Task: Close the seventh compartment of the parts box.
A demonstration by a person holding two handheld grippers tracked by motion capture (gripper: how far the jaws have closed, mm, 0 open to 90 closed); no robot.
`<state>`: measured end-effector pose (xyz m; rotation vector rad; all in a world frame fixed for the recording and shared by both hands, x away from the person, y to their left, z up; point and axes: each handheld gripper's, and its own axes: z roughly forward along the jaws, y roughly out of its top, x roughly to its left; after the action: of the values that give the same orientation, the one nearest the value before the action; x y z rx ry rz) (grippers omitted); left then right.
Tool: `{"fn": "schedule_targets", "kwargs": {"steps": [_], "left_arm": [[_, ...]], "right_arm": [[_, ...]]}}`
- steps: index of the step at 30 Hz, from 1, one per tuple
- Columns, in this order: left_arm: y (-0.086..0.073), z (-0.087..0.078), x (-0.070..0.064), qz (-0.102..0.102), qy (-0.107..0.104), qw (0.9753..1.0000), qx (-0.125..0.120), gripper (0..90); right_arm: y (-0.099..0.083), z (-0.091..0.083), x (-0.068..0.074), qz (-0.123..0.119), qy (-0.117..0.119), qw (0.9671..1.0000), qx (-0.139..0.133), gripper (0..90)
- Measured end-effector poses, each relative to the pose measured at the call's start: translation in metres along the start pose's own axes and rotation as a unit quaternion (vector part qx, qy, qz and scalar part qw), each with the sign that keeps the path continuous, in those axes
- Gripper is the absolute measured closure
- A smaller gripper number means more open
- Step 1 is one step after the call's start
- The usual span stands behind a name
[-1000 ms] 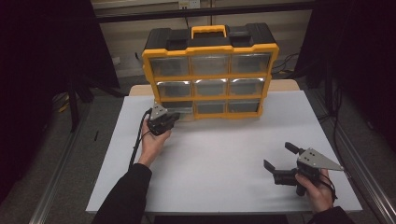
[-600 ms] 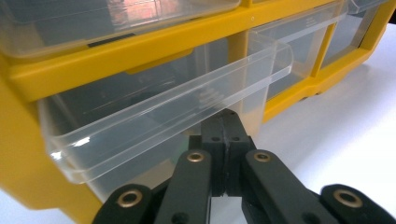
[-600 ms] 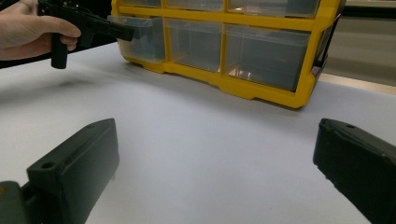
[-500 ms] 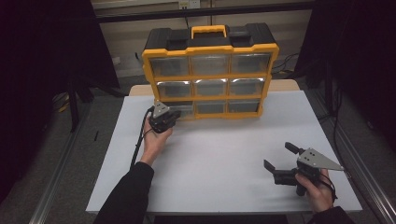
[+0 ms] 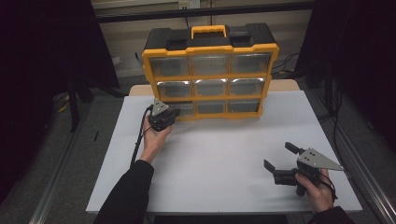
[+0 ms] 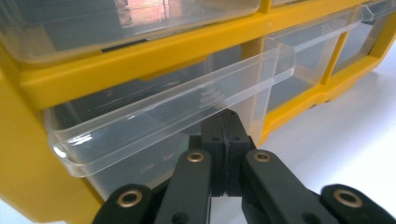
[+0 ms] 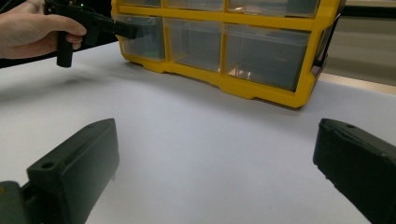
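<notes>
A yellow and black drawer organizer [image 5: 210,48] with clear plastic drawers stands at the back of the white table [image 5: 224,158]. My left gripper [image 5: 175,113] is at its bottom-left drawer [image 5: 187,109]. In the left gripper view the jaws [image 6: 224,128] are pressed together with nothing between them, tips just under the clear pull lip of that drawer [image 6: 163,116]. My right gripper [image 5: 278,155] rests near the table's front right, jaws wide apart and empty [image 7: 219,140]. The right gripper view has the left gripper [image 7: 128,30] against the organizer [image 7: 261,86].
The organizer has a yellow carry handle [image 5: 208,31] on top and fills the back middle of the table. Bare white tabletop lies between the two grippers. A dark floor and cables surround the table.
</notes>
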<state>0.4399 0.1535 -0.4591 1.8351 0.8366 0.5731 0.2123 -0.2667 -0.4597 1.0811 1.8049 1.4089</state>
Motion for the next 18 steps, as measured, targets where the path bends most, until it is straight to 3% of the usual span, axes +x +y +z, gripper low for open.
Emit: {"fn": "schedule_targets", "kwargs": {"steps": [2,3,5,7,10,13,14,18], "left_arm": [[0.0001,0.0012,0.0001,0.001,0.001,1.0,-0.002,90.0],[-0.0001,0.0031,-0.0018,-0.01,-0.003,0.9999,-0.008,90.0],[0.001,0.003,-0.001,0.0,0.0,1.0,-0.002,90.0],[0.0008,0.0048,0.0001,-0.007,-0.002,0.9999,-0.008,90.0],[0.0016,0.0051,0.0026,-0.001,0.002,1.0,-0.002,90.0],[0.0012,0.007,0.0025,-0.013,-0.003,0.9999,-0.01,90.0],[0.0016,0.0068,0.004,-0.003,0.001,1.0,-0.005,90.0],[0.002,0.0088,0.0063,-0.001,0.002,1.0,-0.006,90.0]], "right_arm": [[0.0,0.0003,-0.0003,0.0,0.0,1.0,-0.001,0.2],[0.0,0.0005,-0.0002,0.001,0.0,1.0,-0.001,0.3],[-0.0002,0.0004,-0.0005,0.0,0.002,1.0,0.0,0.2],[-0.0001,0.0,-0.0003,0.002,0.002,1.0,-0.001,0.2],[-0.0002,-0.0003,-0.0006,0.001,0.002,1.0,-0.001,0.2],[-0.0004,-0.0003,-0.0014,0.003,0.003,1.0,0.001,0.2],[-0.0005,-0.0003,-0.0015,0.003,0.003,1.0,0.001,0.2],[-0.0007,-0.0002,-0.0016,0.003,0.004,1.0,0.002,0.3]]}}
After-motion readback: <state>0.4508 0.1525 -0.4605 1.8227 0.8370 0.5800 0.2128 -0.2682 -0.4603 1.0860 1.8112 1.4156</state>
